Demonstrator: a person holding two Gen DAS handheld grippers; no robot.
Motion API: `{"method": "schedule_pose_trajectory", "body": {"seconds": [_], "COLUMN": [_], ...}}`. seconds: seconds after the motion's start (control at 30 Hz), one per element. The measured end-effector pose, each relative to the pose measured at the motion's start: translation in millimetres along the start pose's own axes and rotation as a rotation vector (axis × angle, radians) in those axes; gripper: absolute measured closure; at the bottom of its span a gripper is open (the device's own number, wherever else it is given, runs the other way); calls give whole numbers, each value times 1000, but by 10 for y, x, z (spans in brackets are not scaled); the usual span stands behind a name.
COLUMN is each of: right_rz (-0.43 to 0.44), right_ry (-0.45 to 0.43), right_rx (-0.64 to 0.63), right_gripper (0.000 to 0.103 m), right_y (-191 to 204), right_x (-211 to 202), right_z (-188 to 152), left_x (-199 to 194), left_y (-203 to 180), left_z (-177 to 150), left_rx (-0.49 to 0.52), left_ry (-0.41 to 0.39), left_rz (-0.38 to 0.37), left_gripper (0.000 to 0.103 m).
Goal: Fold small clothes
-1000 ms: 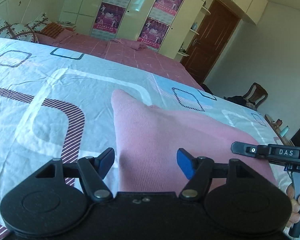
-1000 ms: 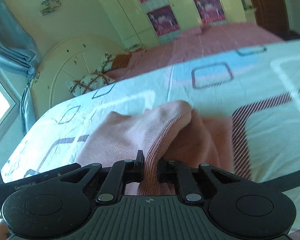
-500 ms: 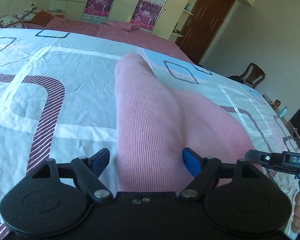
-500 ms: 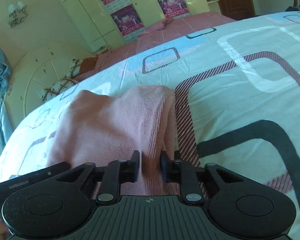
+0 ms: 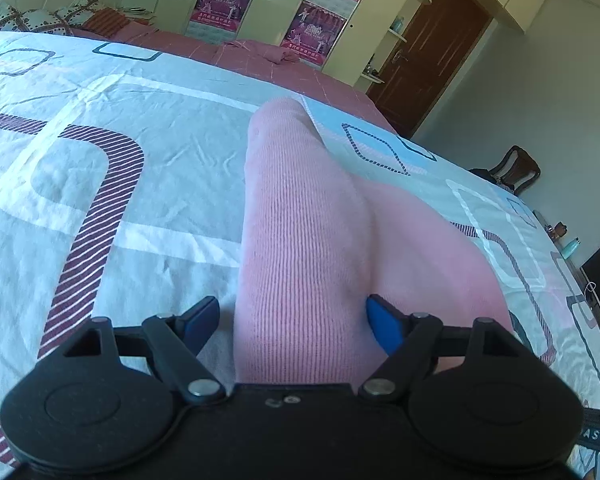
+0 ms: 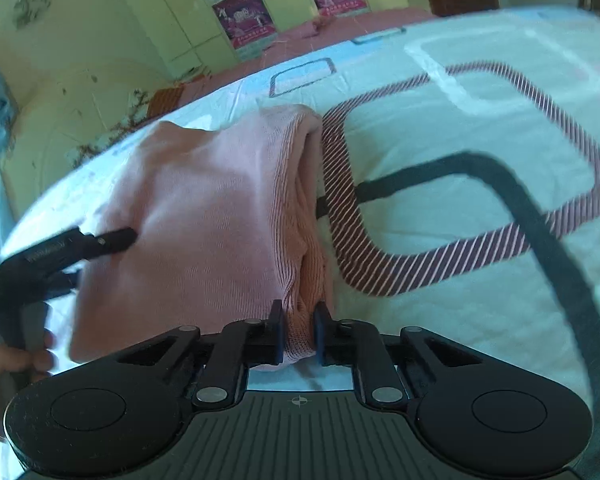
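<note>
A pink ribbed knit garment (image 5: 300,220) lies on the patterned bedspread (image 5: 100,184), folded into a long ridge that runs away from me. My left gripper (image 5: 294,316) stands open low over its near end, blue pads either side of the ridge, the left pad clear of the cloth. In the right wrist view the garment (image 6: 204,208) lies flat with its ribbed edge doubled at the right. My right gripper (image 6: 298,328) is closing on that ribbed edge, and its pads pinch the cloth.
A person's hand (image 6: 4,360) holds the left gripper's handle at the left edge. Pillows (image 5: 40,20) and a pink sheet (image 5: 240,56) lie at the bed's far end, before a wardrobe (image 5: 268,0) with posters. A brown door (image 5: 432,48) and a chair (image 5: 516,168) stand beyond the bed's right side.
The right gripper swung sideways and down with the cloth, its jaws parting briefly and then pinching the ribbed edge again. The left gripper opened wider and sank over the pink ridge.
</note>
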State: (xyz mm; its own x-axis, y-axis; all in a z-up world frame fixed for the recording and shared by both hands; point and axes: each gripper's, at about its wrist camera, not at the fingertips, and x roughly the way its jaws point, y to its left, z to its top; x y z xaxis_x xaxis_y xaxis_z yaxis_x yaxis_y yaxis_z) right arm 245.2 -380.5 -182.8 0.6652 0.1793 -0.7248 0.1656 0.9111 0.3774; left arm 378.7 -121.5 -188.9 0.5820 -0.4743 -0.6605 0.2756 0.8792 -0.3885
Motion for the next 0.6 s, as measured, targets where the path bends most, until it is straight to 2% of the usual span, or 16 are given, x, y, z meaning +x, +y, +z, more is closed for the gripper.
{"method": "schedule_pose_trajectory", "body": {"seconds": [0.07,0.13,0.2,0.27,0.33,0.37,0.47,0.6], "right_rz": [-80,-33,-25,17,36,45,81,144], "right_ry": [-9,36,14,-20,-59,-75,-87,-60], "right_rx": [21,72,45,74,101,109,141,239], "right_gripper": [96,96,95,88,57,54,53,53], "right_y": [-101,-226,-220,-246,-255,-252,-207,-217], "right_x": [46,97,4,-92,-127,-98,61,438], "right_z": [15,47,113,232,367,465,704,1013], "left_x": [7,1,-19,-49,-31,-4,115,337], "left_y": [-23,-16,6,25,30,32,32,29], "left_z": [0,34,98,182,292,351,510,676], "left_rx": [3,-11,-25,-37,-36,-39,-50,-58], "left_ry": [8,22,34,25,16,13,11,23], "left_rz": [0,-8,-16,-24,-23,-20,-20,-20], "left_gripper": [23,23,24,24,23,23,23,23]}}
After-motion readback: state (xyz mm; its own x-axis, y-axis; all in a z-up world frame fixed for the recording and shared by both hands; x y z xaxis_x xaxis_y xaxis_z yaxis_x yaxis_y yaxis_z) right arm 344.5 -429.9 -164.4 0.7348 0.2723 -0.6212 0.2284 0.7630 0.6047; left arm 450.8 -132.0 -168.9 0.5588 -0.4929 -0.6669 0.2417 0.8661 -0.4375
